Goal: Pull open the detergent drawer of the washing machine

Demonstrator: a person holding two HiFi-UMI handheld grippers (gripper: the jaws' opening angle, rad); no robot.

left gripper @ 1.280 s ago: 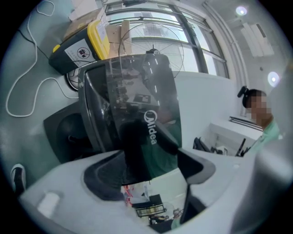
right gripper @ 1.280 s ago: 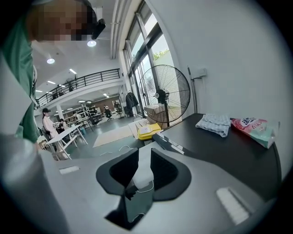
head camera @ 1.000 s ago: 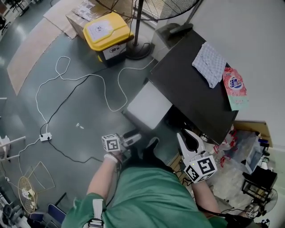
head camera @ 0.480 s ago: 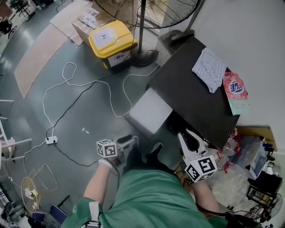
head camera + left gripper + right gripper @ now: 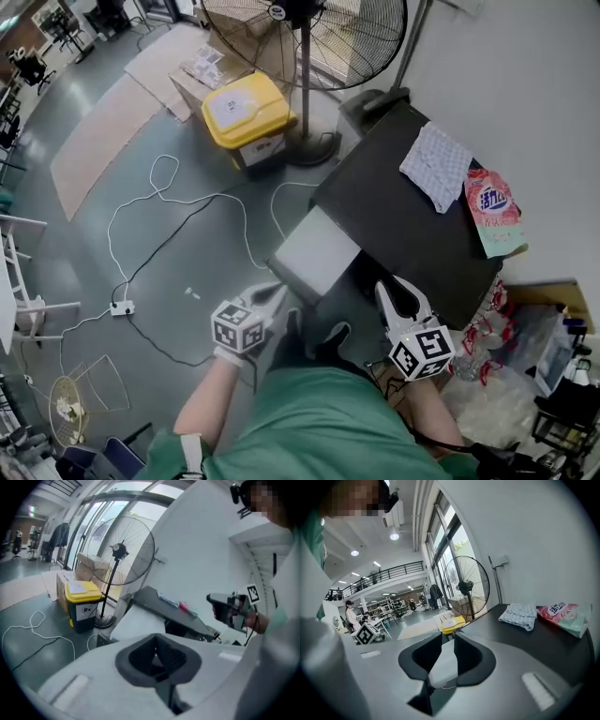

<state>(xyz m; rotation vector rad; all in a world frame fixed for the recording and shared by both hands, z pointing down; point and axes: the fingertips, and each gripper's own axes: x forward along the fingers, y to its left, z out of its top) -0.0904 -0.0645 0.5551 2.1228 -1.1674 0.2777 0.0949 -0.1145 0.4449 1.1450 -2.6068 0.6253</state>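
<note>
Detergent drawer [image 5: 317, 251] standing out pale from the front of the dark washing machine [image 5: 403, 220], ahead of both grippers, gripped by neither, left gripper [image 5: 272, 296] near its front corner, jaws just closed together on nothing, right gripper [image 5: 398, 296] jaws apart and empty, drawer visible beyond the gap.

Left of the washing machine [image 5: 394, 220] the floor [image 5: 66, 244] lies open. It is crossed only by a white cable [image 5: 178, 202] and a dark cable, both running to a power strip [image 5: 122, 307]. The pale drawer [image 5: 317, 251] juts from the machine's front and obstructs approach on that side. A pedestal fan [image 5: 328, 37] and a yellow-lidded bin [image 5: 246, 111] close off the far corner. On the machine's top, a folded cloth [image 5: 436, 164] and a detergent bag [image 5: 494, 208] occupy the wall side; the near half is bare. Right of the machine, plastic bags [image 5: 506, 366] and clutter crowd the floor.
</note>
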